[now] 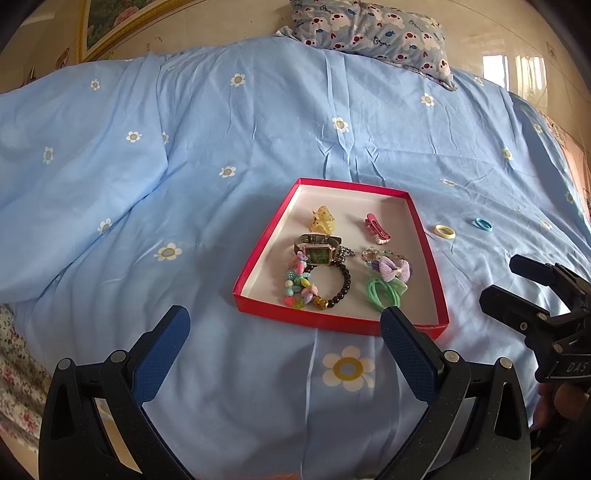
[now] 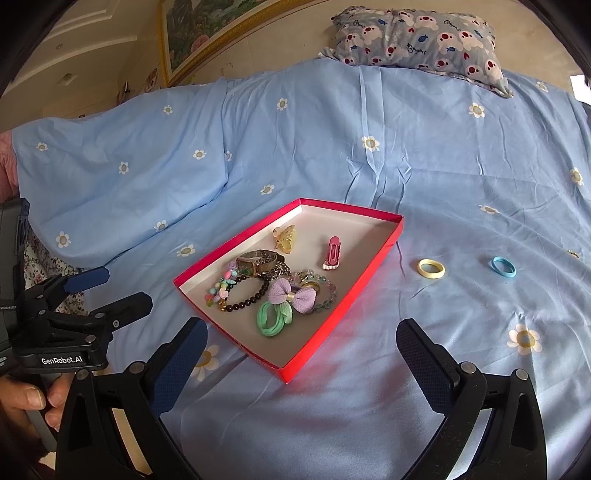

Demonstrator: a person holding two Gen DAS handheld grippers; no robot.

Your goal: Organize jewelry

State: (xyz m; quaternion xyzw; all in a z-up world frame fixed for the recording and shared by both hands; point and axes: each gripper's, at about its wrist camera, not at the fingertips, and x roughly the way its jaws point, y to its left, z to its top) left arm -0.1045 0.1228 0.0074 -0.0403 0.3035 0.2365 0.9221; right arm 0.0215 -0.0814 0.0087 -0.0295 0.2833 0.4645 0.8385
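Nearest the cameras, the left gripper [image 1: 284,325] and the right gripper [image 2: 301,339] hovered over the bed [image 1: 221,387], their jaws spread wide with nothing between them. Just beyond lay a red tray [image 1: 255,258] on the blue flowered cover. Along its near edge sat a green hair tie [image 1: 382,293] under a purple bow [image 1: 395,267], and beside them a dark bead bracelet [image 1: 343,284] and a pastel bead bracelet [image 1: 295,284]. A watch [image 1: 317,251] lay mid-tray; toward the far edge were a yellow claw clip [image 1: 323,219] and a pink hair clip [image 1: 376,227]. Off the tray's right side rested a yellow ring [image 2: 431,268] and a blue ring [image 2: 503,266]. A patterned pillow [image 2: 417,35] sat at the bed's far edge.
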